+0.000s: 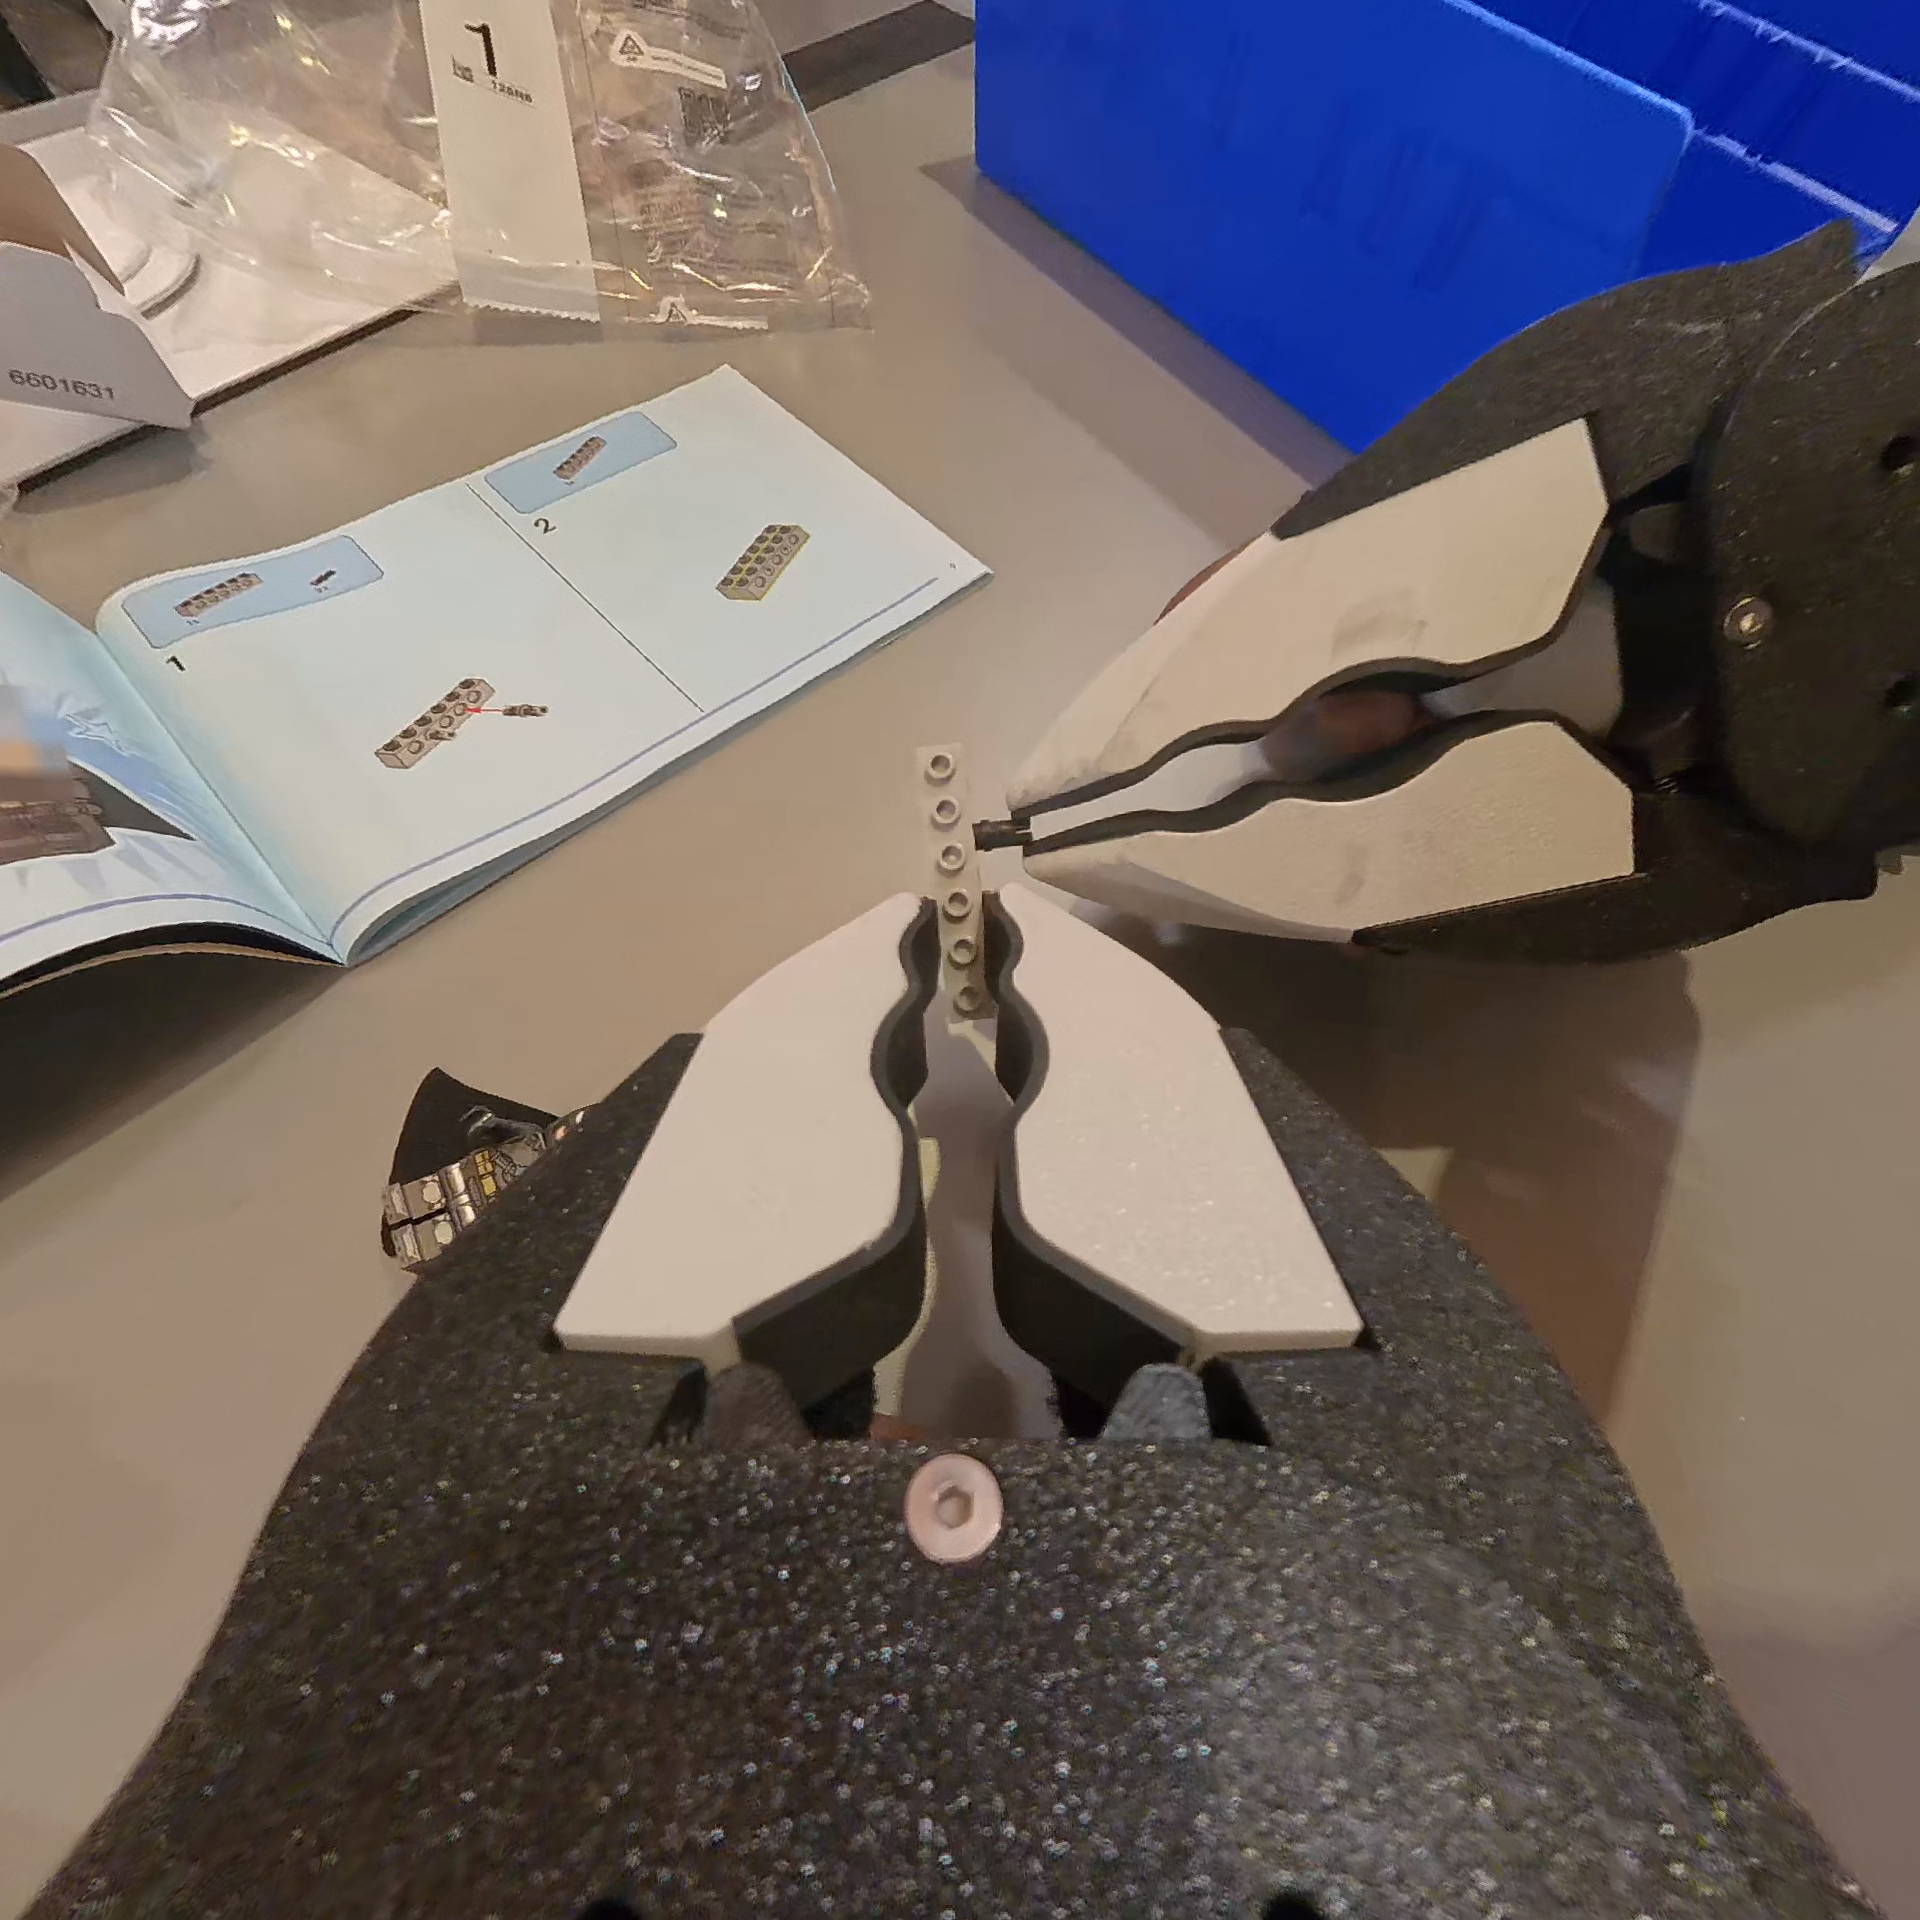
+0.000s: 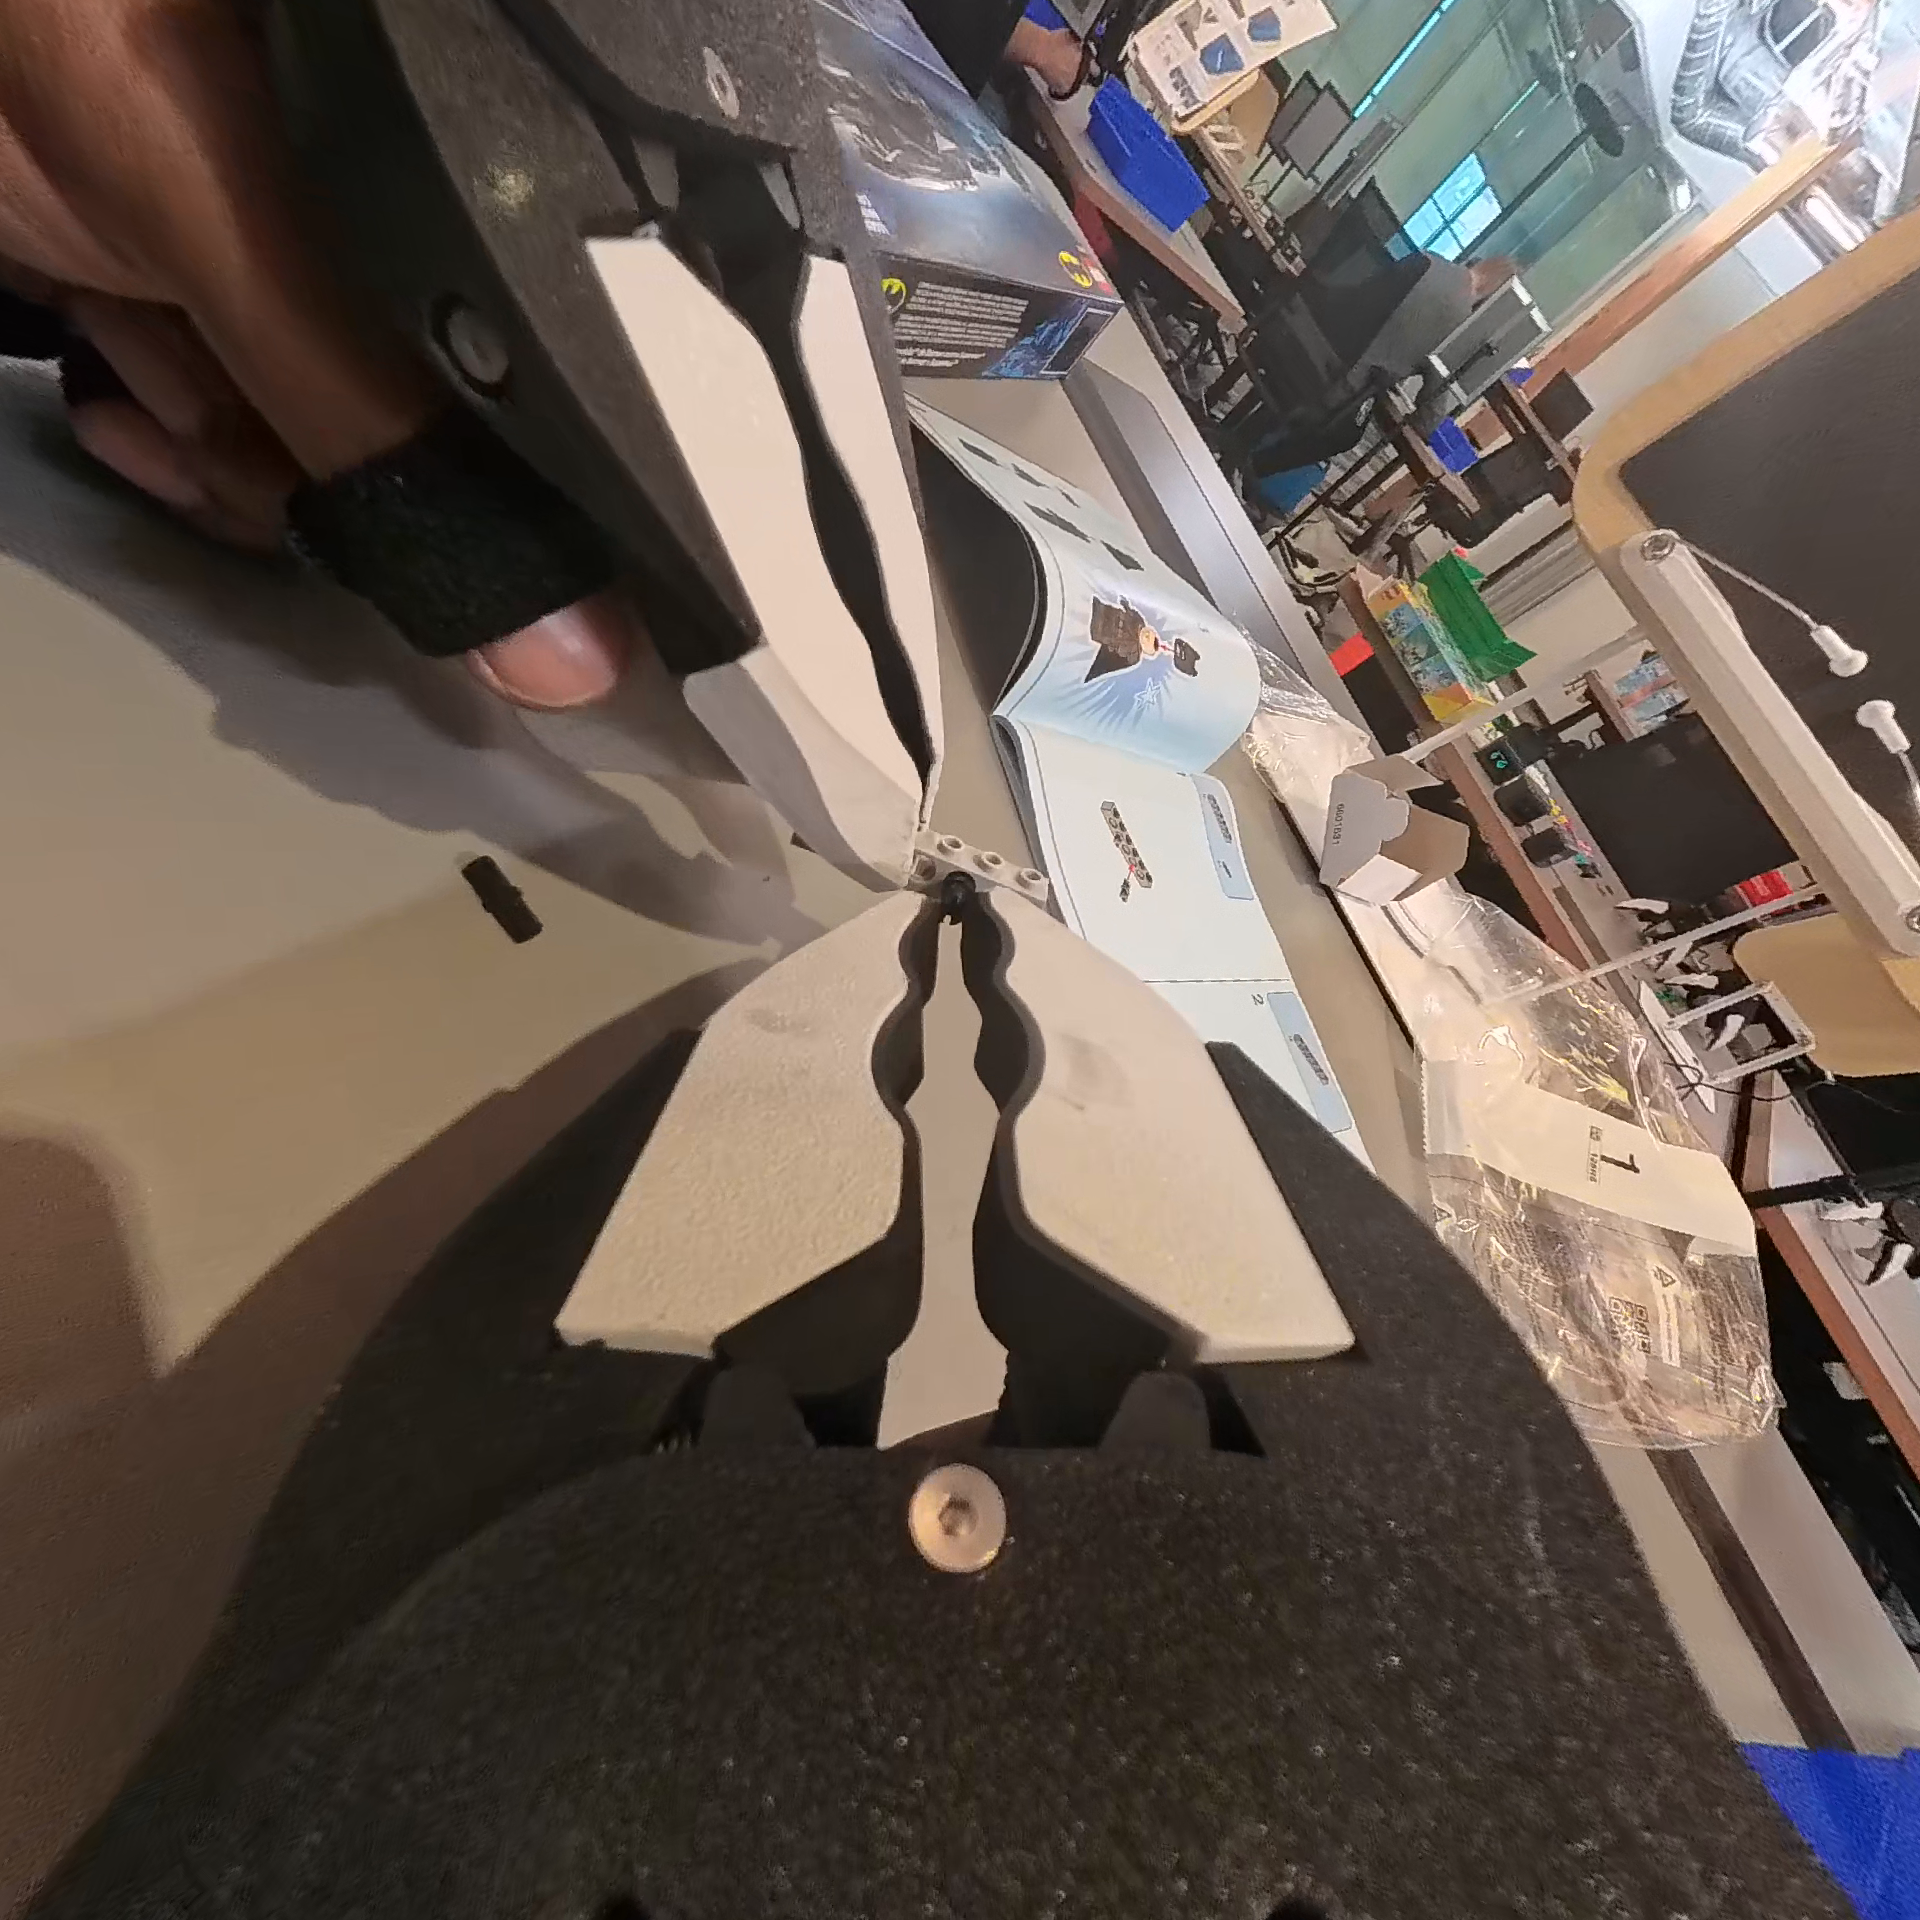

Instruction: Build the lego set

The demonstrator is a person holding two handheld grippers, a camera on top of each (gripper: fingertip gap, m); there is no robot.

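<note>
My left hand-held gripper (image 1: 956, 914) clamps a light, rigid grey beam (image 1: 951, 831) by its long sides; my right hand-held gripper (image 1: 1023, 831) pinches a tiny, slippery black pin (image 1: 997, 831) at its tail.

Grey tabletop (image 1: 260, 1299); beyond, rows of workbenches (image 2: 1174, 239), large windows (image 2: 1455, 197), daylight.

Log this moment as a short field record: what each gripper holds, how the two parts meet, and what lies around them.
left gripper: shut on grey studded beam, which sticks out past its fingertips
right gripper: shut on small black pin
contact: pin tip at the beam's side
loose part: another black pin lying on the table
nearby: open instruction booklet, clear plastic bags, blue bin
</note>
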